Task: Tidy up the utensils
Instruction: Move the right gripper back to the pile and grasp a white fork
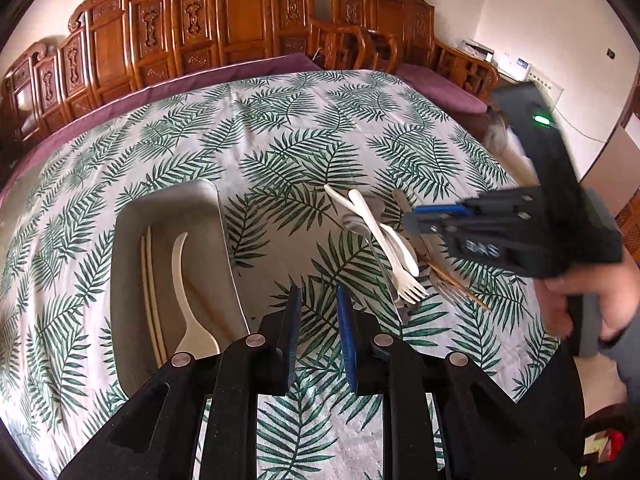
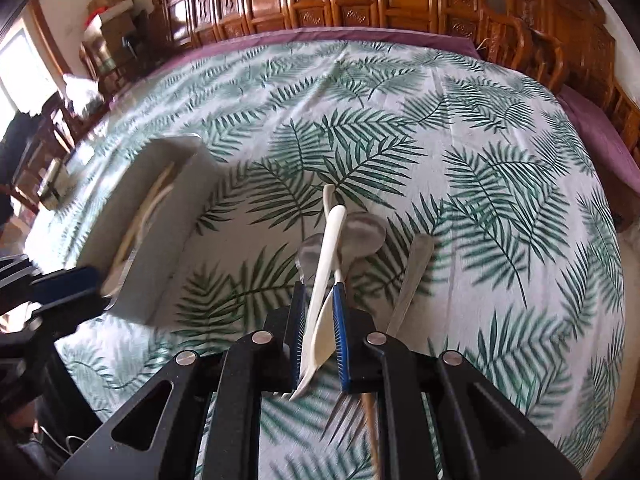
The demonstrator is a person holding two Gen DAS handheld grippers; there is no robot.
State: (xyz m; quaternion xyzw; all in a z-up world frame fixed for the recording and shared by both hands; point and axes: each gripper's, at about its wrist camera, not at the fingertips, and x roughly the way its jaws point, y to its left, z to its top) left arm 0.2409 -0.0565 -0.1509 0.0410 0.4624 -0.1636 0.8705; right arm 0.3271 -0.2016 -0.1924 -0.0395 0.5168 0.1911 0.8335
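We work left to right on the leaf-print tabletop. Far left sits the grey tray, holding a cream spoon and pale chopsticks along its left wall. The left wrist view shows these contents sharp; the right wrist view gives the tray blurred, its contents only pale streaks.

Next, the left gripper hangs over bare cloth just right of the tray, jaws a little apart, nothing between them. In the right wrist view only its blue pad tip shows at the left edge.

Right of centre lies the utensil pile: white fork, a white handle crossing it, metal spoons underneath, brown chopsticks poking out. The tines of the white fork show only in the left view; the metal spoon bowls read clearly only in the right view.

Far right, the right gripper is over the pile, a hand on its grip. Its own camera shows the white utensil handles running between its jaws, which stand narrowly apart; we cannot tell if the pads press on them. A metal handle lies just right of the jaws, outside them.
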